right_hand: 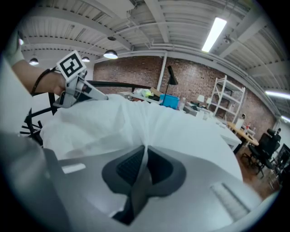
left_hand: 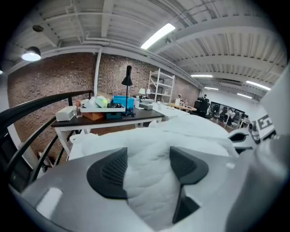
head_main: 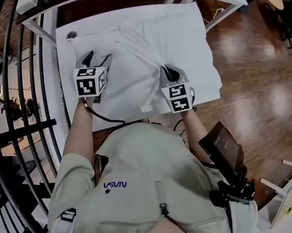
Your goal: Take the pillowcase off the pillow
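White pillowcase [head_main: 141, 53], wrinkled and bunched, right tongs [right_hand: 144, 159] clenched on its fabric, left tongs [left_hand: 148, 158] released

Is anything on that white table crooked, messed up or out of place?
Only the pillowcase: it is rumpled, with creases fanning out from the right gripper, which is shut on a pinched fold. The left gripper is open and grips nothing. Nothing looks spilled or broken.

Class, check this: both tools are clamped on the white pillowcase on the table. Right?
Not both: the right tool is clamped on the pillowcase, but the left tool stands open, pads apart, as the left gripper view shows.
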The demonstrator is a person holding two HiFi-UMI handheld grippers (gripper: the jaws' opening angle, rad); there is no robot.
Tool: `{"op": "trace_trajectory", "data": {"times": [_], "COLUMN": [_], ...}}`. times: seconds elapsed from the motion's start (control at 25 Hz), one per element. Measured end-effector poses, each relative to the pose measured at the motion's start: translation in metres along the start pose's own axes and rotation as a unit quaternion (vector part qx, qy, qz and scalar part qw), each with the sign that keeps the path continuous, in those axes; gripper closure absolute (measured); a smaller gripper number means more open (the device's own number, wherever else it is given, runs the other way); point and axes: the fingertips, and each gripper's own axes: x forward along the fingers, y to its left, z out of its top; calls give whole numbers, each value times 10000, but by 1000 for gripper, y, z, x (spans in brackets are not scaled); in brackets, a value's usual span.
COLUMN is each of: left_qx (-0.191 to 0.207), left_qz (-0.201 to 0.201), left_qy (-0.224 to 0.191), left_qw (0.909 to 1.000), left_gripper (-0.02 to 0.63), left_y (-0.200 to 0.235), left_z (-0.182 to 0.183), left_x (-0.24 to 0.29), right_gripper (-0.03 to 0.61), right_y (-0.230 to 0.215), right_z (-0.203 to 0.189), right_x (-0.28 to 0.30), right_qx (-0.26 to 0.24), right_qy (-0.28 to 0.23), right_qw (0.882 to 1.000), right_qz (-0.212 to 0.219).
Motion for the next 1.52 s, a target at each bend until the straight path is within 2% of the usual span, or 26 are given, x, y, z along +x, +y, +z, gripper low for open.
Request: {"op": "trace_trajectory", "data": {"times": [0.08, 0.24, 0.36, 0.48, 0.56, 0.64, 0.76, 0.88, 1.0, 1.16, 1.2, 1.32, 1.52], "left_qx": [47, 138, 221, 301, 396, 409, 375, 290, 201, 255, 317, 480, 526], "left_qz": [-83, -228, -221, -111, -137, -132, -77, -22, 46, 120, 135, 187, 294], "left_qy": [192, 152, 91, 43, 79, 115, 53, 26, 5, -114, -131, -239, -694], "left_qw": [9998, 9995, 9995, 9995, 9991, 9990, 9993, 9996, 9998, 9995, 9993, 9984, 9958], "left_gripper": [348, 450, 494, 522, 535, 548, 561, 569, 578, 584, 586, 588, 589], "left_y": [-2, -13, -22, -31, -42, -48, -50, -55, -57, -61, -61, -62, -65], "left_z": [-12, -15, -10, -7, -7, -8, -11, -14, -22, -20, -19, -13, 1], "left_x": [11, 14, 9, 6, 4, -1, -12, -21, -32, -41, -42, -48, -68], "right_gripper": [568, 529, 498, 477, 477, 477, 466, 415, 397, 400, 420, 543, 567], "right_y": [0, 0, 18, 45, 51, 45, 31, 24, 37, 56, 57, 52, 27], "right_z": [3, 30, 70, 110, 133, 151, 166, 176, 169, 149, 148, 149, 162], "right_x": [-3, -18, -21, -14, -9, 8, 50, 92, 121, 137, 137, 138, 133], "right_qx": [131, 323, -76, -556, -635, -684, -737, -791, -1002, -1596, -1714, -1802, -1606], "right_qy": [31, 30, -189, -419, -579, -652, -516, -356, -43, 455, 515, 554, 373], "right_qw": [9999, 9983, 9948, 9803, 9732, 9726, 9778, 9811, 9796, 9701, 9681, 9687, 9779], "right_qz": [102, 479, 995, 1848, 2135, 2124, 1890, 1729, 1743, 1771, 1753, 1614, 1283]}}
